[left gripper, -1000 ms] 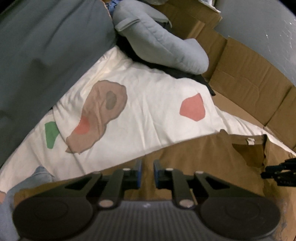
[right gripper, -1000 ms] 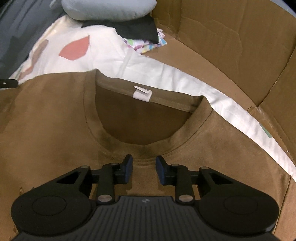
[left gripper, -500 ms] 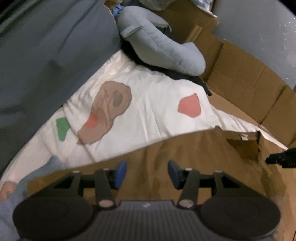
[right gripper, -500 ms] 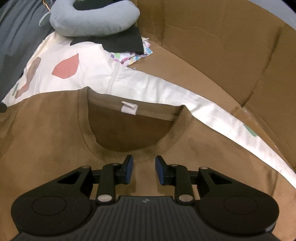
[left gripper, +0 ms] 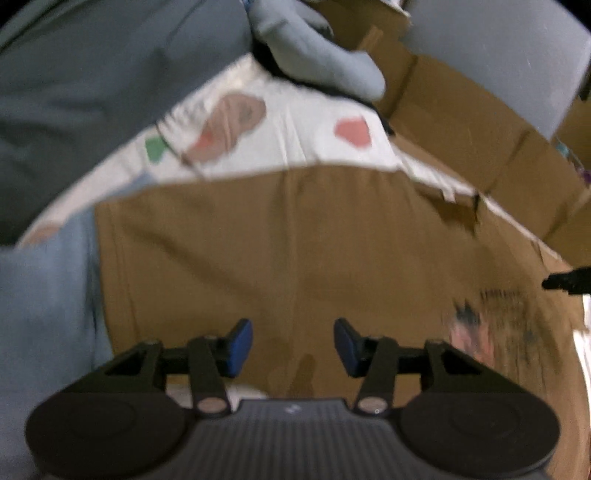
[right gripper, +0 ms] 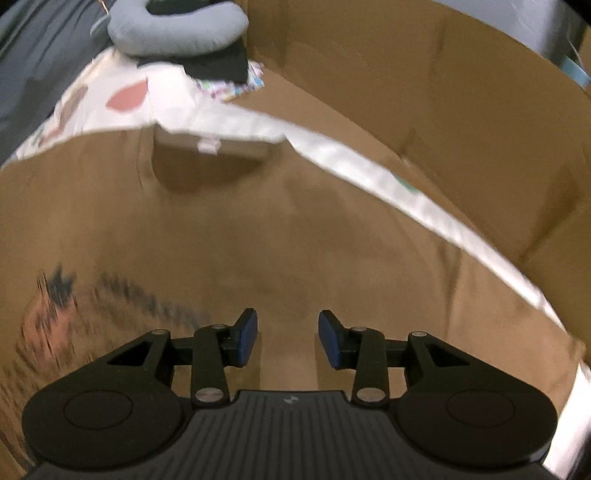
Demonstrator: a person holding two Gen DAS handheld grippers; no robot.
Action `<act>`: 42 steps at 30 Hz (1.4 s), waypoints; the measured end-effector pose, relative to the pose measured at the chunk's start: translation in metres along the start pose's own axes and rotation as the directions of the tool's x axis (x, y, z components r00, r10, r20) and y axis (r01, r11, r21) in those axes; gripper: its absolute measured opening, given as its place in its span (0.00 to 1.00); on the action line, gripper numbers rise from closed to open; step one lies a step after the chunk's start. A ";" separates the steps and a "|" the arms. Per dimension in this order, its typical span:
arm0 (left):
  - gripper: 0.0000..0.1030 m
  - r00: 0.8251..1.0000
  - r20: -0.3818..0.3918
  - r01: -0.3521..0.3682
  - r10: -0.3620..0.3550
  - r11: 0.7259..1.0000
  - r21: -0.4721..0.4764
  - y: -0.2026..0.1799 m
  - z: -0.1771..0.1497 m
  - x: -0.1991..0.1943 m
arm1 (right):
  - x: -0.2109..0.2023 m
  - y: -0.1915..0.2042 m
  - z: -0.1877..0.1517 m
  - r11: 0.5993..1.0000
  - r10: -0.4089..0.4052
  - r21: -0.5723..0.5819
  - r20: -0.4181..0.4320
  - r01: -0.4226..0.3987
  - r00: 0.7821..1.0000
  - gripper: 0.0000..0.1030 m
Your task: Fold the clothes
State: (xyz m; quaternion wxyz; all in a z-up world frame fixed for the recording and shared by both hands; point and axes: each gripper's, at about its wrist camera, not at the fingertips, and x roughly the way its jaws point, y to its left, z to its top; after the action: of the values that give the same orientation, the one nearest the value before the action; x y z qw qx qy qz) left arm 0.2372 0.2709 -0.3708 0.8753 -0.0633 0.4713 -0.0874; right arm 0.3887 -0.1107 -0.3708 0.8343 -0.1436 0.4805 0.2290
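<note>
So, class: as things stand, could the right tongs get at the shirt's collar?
Probably yes. The right tongs are open above the brown shirt, and the collar lies straight ahead with only flat fabric between. The pillow sits farther back, out of the way.

The jaws of the left gripper (left gripper: 293, 345), nearly closed a second ago, are now spread wide, and those of the right gripper (right gripper: 287, 338) have likewise been opened. Both views have been drawn back from the brown T-shirt (right gripper: 295, 236), so that its neckline (right gripper: 207, 162) is seen farther off and a dark and reddish chest print (right gripper: 74, 306), unseen before, is brought into sight.
</note>
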 end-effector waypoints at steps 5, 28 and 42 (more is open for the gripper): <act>0.46 0.999 -0.043 -0.028 0.028 1.000 -0.005 -0.006 -0.031 0.009 | -0.012 -0.018 -0.042 0.998 -0.055 -0.025 -0.033 0.054 0.998 0.42; 0.25 0.995 -0.082 -0.062 0.055 0.995 -0.080 0.000 -0.059 -0.003 | -0.064 -0.065 -0.152 0.975 -0.034 0.214 -0.089 0.053 0.995 0.32; 0.26 0.978 -0.209 -0.021 -0.002 0.994 -0.108 0.005 -0.102 -0.024 | -0.083 -0.074 -0.211 0.936 0.199 0.331 -0.217 -0.119 0.956 0.25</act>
State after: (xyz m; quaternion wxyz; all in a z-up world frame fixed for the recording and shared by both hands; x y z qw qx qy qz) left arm 0.1387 0.2775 -0.4079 0.8167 -0.0995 0.5649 -0.0631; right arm 0.2362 -0.2913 -0.4019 0.7585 0.0032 0.6211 0.1971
